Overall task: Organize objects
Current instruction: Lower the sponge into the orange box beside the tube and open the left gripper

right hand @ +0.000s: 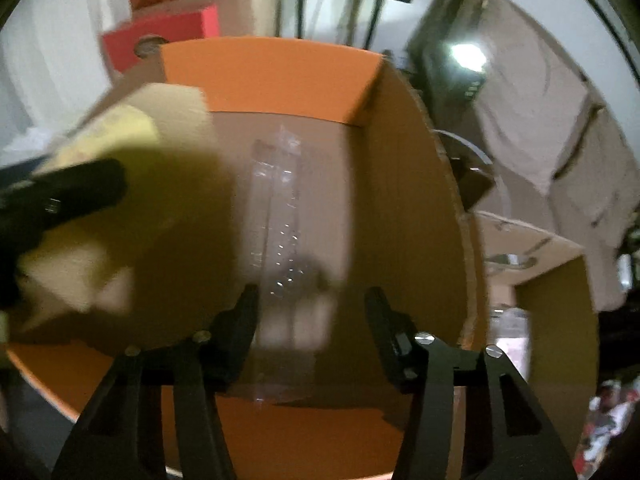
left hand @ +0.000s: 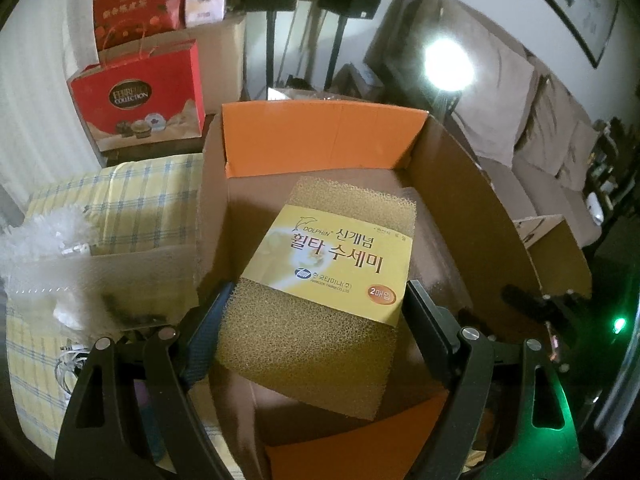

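Observation:
An open cardboard box (left hand: 320,140) with orange flaps fills both views. My left gripper (left hand: 316,312) hangs over it, shut on a yellow mesh sponge pack (left hand: 320,248) with a yellow label; the fingers press on its two long sides. In the right wrist view the same sponge pack (right hand: 160,184) shows blurred at the left, with a black finger (right hand: 80,188) across it. My right gripper (right hand: 312,312) points down into the box (right hand: 272,80), jaws open. A clear plastic package (right hand: 280,208) lies on the box floor and runs in between the fingers, nearer the left one.
Red gift bags (left hand: 140,96) stand behind the box on the left. A yellow checked cloth (left hand: 132,196) and a white fluffy item (left hand: 52,236) lie to the left. A sofa with cushions (left hand: 540,128) is on the right, and a smaller cardboard box (right hand: 540,264) stands beside the big one.

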A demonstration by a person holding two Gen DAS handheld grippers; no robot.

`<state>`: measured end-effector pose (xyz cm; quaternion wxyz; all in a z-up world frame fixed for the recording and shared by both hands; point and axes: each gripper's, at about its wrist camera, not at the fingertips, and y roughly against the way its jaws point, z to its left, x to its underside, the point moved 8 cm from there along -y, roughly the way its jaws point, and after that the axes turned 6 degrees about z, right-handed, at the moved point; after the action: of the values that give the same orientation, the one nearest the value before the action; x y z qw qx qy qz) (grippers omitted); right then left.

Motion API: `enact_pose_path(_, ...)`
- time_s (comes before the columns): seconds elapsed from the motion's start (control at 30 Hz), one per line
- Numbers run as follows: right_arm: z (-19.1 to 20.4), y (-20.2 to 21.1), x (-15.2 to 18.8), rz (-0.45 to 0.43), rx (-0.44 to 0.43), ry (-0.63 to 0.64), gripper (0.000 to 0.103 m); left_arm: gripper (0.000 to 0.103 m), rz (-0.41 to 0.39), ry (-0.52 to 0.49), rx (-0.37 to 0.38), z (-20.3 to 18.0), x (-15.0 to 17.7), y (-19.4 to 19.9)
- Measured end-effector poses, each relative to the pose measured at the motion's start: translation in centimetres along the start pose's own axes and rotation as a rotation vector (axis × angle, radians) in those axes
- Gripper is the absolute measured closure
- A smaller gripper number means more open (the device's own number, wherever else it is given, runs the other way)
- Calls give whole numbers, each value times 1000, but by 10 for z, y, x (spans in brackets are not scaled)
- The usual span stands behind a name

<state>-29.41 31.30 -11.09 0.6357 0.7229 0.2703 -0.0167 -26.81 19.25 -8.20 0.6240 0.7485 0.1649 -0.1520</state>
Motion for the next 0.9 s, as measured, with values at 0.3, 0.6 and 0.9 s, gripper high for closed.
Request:
enact_pose_path(0.3,-26,5,2,14,7,-45,68,17,129,-54,-12,-26,11,-23)
enact_pose_path(0.6,-27,7,1,1,-30,-68,66,27,163,-38,19,-16,18,-24)
enact_pose_path(0.9,-30,30,3,-61,-137,-121,57,58,244,-113,30,-15,27,-24)
